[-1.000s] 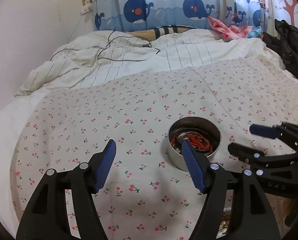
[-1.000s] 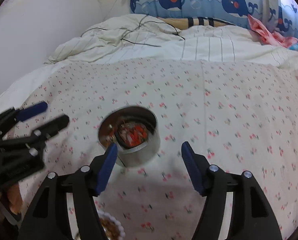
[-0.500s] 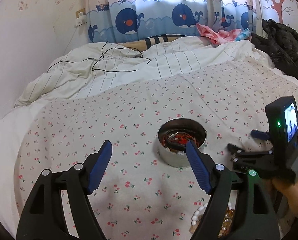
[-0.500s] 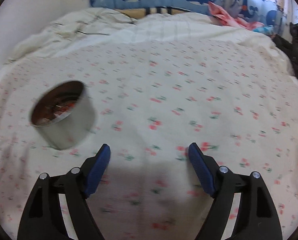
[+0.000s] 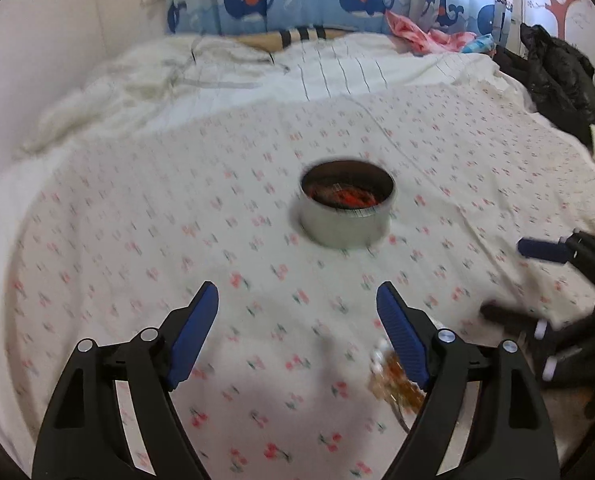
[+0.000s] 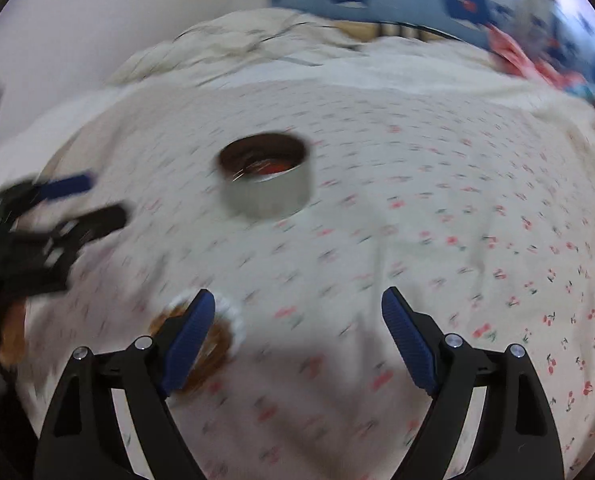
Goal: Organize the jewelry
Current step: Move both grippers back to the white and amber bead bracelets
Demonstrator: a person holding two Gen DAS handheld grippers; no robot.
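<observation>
A round silver metal tin holding tangled red jewelry stands on the cherry-print bedsheet. Amber and white bead bracelets lie nearer, blurred. The left gripper and right gripper both have jaws spread, holding nothing.

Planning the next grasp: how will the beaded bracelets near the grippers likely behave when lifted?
The beaded bracelets look like strung loops, so they will probably sag and dangle rather than hold shape. Lying overlapped on the soft bedsheet, they may snag and lift together. Blur hides finer detail.

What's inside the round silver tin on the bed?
The tin holds a blurry tangle of red and dark jewelry. Its wall hides whatever lies near the bottom, so single pieces cannot be told apart.
</observation>
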